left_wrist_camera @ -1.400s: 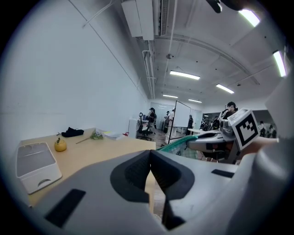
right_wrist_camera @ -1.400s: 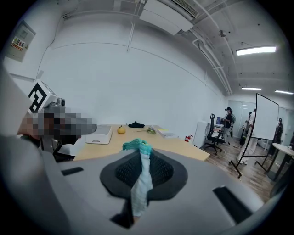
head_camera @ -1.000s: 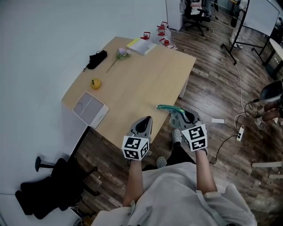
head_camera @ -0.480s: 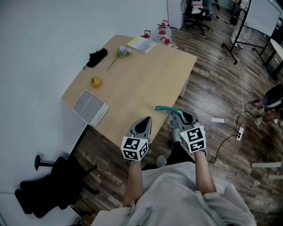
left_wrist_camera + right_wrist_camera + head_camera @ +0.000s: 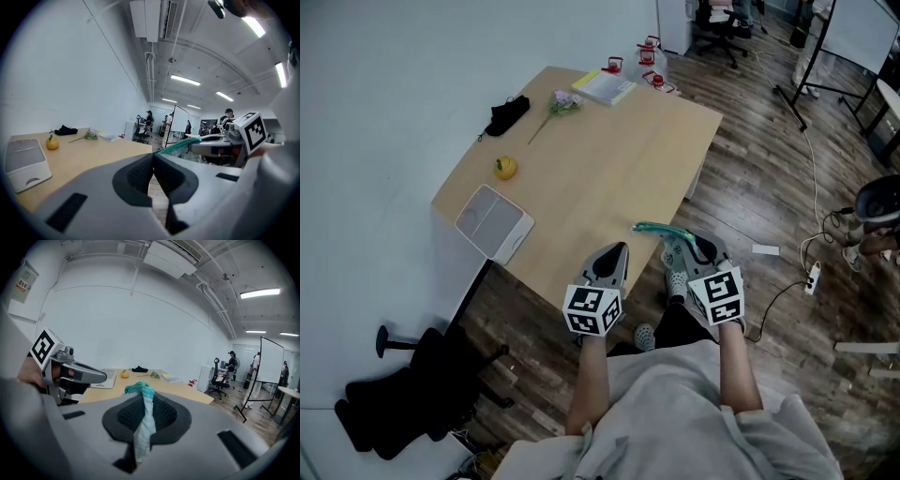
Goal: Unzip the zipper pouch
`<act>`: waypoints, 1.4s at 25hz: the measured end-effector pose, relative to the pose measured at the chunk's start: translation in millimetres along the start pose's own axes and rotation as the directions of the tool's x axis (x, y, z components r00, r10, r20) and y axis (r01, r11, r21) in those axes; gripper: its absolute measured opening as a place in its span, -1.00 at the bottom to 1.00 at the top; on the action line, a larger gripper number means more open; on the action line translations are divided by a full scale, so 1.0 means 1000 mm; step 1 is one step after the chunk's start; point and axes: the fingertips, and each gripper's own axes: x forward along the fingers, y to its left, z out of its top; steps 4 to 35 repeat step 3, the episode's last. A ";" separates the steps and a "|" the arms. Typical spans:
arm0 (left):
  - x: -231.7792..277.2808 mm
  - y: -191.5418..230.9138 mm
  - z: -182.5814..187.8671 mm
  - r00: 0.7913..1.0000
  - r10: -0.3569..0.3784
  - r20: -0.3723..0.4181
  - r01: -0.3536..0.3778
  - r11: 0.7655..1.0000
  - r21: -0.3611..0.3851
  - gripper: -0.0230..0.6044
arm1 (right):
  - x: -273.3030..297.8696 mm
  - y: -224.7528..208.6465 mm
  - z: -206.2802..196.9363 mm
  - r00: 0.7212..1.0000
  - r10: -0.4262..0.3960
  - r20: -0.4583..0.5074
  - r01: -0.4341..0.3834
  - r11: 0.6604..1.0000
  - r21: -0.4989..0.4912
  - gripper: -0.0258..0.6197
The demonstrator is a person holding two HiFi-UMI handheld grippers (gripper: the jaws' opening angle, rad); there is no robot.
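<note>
The pouch (image 5: 142, 420) was up off the table (image 5: 609, 159), pinched in the right gripper (image 5: 143, 398). Its jaws were nearly together on the pale fabric, with the teal zip edge bunched above the tips. From the head view, the pouch (image 5: 659, 230) hung at the table's near edge. Its teal strip poked leftward out of the right gripper (image 5: 673, 246). The left gripper (image 5: 617, 249) sat just beside it, level with its partner. Its own view showed the left gripper (image 5: 153, 157) with jaws pressed together and nothing between them. The teal edge (image 5: 174, 147) reached close to those tips, though whether it touched them, I couldn't tell.

Out on the table, well apart from all that, a white box (image 5: 493, 223) lay at the left edge. Past it sat a yellow fruit (image 5: 505, 168), then a black bundle (image 5: 506, 114). A flower (image 5: 559, 103) and a booklet (image 5: 604, 86) were at the far end. A black chair (image 5: 398, 405) stood on the floor, lower left.
</note>
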 end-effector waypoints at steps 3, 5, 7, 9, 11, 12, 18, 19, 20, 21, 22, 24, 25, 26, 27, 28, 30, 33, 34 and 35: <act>0.006 0.003 -0.003 1.000 -0.006 -0.012 0.006 1.000 0.001 -0.85 | 0.003 -0.003 -0.004 1.000 -0.010 -0.006 0.010 1.000 0.005 -0.83; 0.006 0.003 -0.003 1.000 -0.006 -0.012 0.006 1.000 0.001 -0.85 | 0.003 -0.003 -0.004 1.000 -0.010 -0.006 0.010 1.000 0.005 -0.83; 0.006 0.003 -0.003 1.000 -0.006 -0.012 0.006 1.000 0.001 -0.85 | 0.003 -0.003 -0.004 1.000 -0.010 -0.006 0.010 1.000 0.005 -0.83; 0.006 0.003 -0.003 1.000 -0.006 -0.012 0.006 1.000 0.001 -0.85 | 0.003 -0.003 -0.004 1.000 -0.010 -0.006 0.010 1.000 0.005 -0.83; 0.006 0.003 -0.003 1.000 -0.006 -0.012 0.006 1.000 0.001 -0.85 | 0.003 -0.003 -0.004 1.000 -0.010 -0.006 0.010 1.000 0.005 -0.83; 0.006 0.003 -0.003 1.000 -0.006 -0.012 0.006 1.000 0.001 -0.85 | 0.003 -0.003 -0.004 1.000 -0.010 -0.006 0.010 1.000 0.005 -0.83; 0.006 0.003 -0.003 1.000 -0.006 -0.012 0.006 1.000 0.001 -0.85 | 0.003 -0.003 -0.004 1.000 -0.010 -0.006 0.010 1.000 0.005 -0.83; 0.006 0.003 -0.003 1.000 -0.006 -0.012 0.006 1.000 0.001 -0.85 | 0.003 -0.003 -0.004 1.000 -0.010 -0.006 0.010 1.000 0.005 -0.83; 0.006 0.003 -0.003 1.000 -0.006 -0.012 0.006 1.000 0.001 -0.85 | 0.003 -0.003 -0.004 1.000 -0.010 -0.006 0.010 1.000 0.005 -0.83; 0.006 0.003 -0.003 1.000 -0.006 -0.012 0.006 1.000 0.001 -0.85 | 0.003 -0.003 -0.004 1.000 -0.010 -0.006 0.010 1.000 0.005 -0.83; 0.006 0.003 -0.003 1.000 -0.006 -0.012 0.006 1.000 0.001 -0.85 | 0.003 -0.003 -0.004 1.000 -0.010 -0.006 0.010 1.000 0.005 -0.83; 0.006 0.003 -0.003 1.000 -0.006 -0.012 0.006 1.000 0.001 -0.85 | 0.003 -0.003 -0.004 1.000 -0.010 -0.006 0.010 1.000 0.005 -0.83; 0.006 0.003 -0.003 1.000 -0.006 -0.012 0.006 1.000 0.001 -0.85 | 0.003 -0.003 -0.004 1.000 -0.010 -0.006 0.010 1.000 0.005 -0.83; 0.006 0.003 -0.003 1.000 -0.006 -0.012 0.006 1.000 0.001 -0.85 | 0.003 -0.003 -0.004 1.000 -0.010 -0.006 0.010 1.000 0.005 -0.83; 0.006 0.003 -0.003 1.000 -0.006 -0.012 0.006 1.000 0.001 -0.85 | 0.003 -0.003 -0.004 1.000 -0.010 -0.006 0.010 1.000 0.005 -0.83; 0.006 0.003 -0.003 1.000 -0.006 -0.012 0.006 1.000 0.001 -0.85 | 0.003 -0.003 -0.004 1.000 -0.010 -0.006 0.010 1.000 0.005 -0.83; 0.006 0.003 -0.003 1.000 -0.006 -0.012 0.006 1.000 0.001 -0.85 | 0.003 -0.003 -0.004 1.000 -0.010 -0.006 0.010 1.000 0.005 -0.83; 0.006 0.003 -0.003 1.000 -0.006 -0.012 0.006 1.000 0.001 -0.85 | 0.003 -0.003 -0.004 1.000 -0.010 -0.006 0.010 1.000 0.005 -0.83; 0.006 0.003 -0.003 1.000 -0.006 -0.012 0.006 1.000 0.001 -0.85 | 0.003 -0.003 -0.004 1.000 -0.010 -0.006 0.010 1.000 0.005 -0.83; 0.006 0.003 -0.003 1.000 -0.006 -0.012 0.006 1.000 0.001 -0.85 | 0.003 -0.003 -0.004 1.000 -0.010 -0.006 0.010 1.000 0.005 -0.83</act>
